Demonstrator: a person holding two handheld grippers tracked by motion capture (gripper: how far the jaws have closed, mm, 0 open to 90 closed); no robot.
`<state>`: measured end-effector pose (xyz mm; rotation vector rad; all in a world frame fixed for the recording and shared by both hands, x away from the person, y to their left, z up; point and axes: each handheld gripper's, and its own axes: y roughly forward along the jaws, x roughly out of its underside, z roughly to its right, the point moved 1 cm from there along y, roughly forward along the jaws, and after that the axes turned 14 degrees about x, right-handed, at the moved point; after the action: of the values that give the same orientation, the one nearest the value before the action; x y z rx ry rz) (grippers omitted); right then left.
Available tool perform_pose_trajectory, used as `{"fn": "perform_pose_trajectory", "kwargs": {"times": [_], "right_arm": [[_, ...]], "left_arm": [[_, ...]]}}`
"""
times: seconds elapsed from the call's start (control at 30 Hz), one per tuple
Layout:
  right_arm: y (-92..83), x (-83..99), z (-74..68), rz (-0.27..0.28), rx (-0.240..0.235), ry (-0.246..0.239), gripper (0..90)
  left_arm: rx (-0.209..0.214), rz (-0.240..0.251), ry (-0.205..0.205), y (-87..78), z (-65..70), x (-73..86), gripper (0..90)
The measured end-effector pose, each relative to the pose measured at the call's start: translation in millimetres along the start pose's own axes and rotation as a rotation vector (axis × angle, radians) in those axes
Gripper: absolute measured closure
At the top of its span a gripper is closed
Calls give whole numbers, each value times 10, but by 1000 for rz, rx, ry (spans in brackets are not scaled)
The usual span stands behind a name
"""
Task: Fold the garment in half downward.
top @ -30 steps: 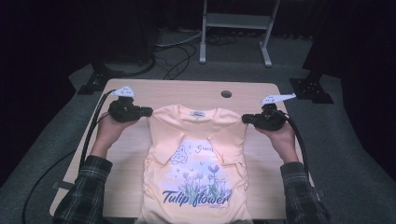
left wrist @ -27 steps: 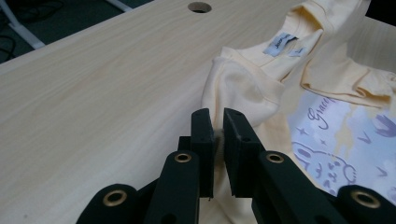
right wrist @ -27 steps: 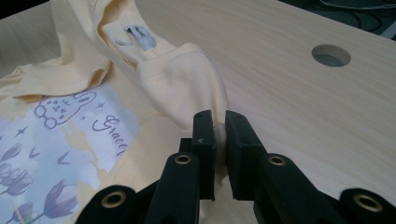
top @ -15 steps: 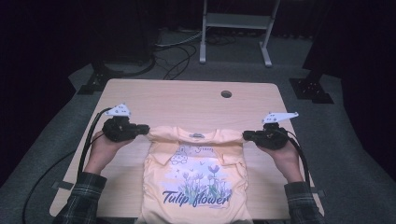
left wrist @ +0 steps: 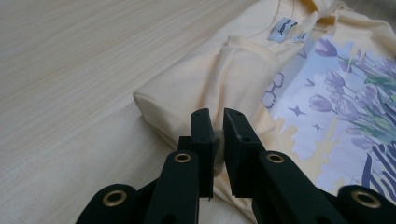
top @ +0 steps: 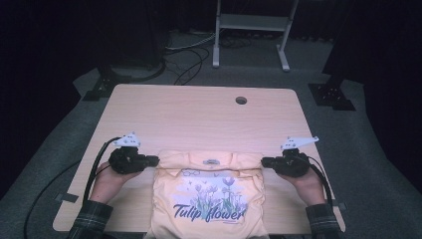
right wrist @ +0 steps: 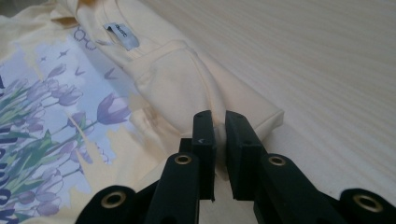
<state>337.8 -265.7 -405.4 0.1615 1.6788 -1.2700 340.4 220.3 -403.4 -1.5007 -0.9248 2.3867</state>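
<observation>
Both tongs are clamped on cloth: the left tongs [top: 153,160] pinch the folded shoulder edge of a pale yellow T-shirt [top: 209,199] at its left side, and the right tongs [top: 266,161] pinch the matching edge at its right side, with a sliver of fabric showing between the nearly closed jaws in each gripper view. The T-shirt lies face up near the front edge of the desk [top: 199,114], its tulip print [top: 211,201] toward the person and its hem hanging past the desk's front edge; the top part looks doubled over, so the neck label [top: 211,161] sits right at the fold line. The work in hand seems to be a fold or a drag of the shirt toward the person. The main risk, as I judge it, is uneven pulling: if one hand [top: 107,181] leads the other [top: 306,184], the fold would skew and the collar would bunch. Each grip also takes only a thin bite near the edge, so a sharp tug could let the layers slip out, or free just the top layer and undo the fold. With so much cloth already over the front edge, further pulling toward the person could let the shirt slide off the desk.
</observation>
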Motion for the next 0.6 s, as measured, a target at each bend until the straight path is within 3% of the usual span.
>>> {"fn": "perform_pose_trajectory", "kwargs": {"times": [0.23, 0.4, 0.6], "right_arm": [[86, 147, -89, -67, -2, -20, 828], [153, 190, -74, -98, -10, -8, 827], [198, 192, -40, -91, -9, -6, 826]], "left_arm": [[7, -89, -33, 156, -17, 66, 831], [11, -97, -42, 181, -36, 76, 830], [7, -90, -54, 194, -66, 73, 826]]}}
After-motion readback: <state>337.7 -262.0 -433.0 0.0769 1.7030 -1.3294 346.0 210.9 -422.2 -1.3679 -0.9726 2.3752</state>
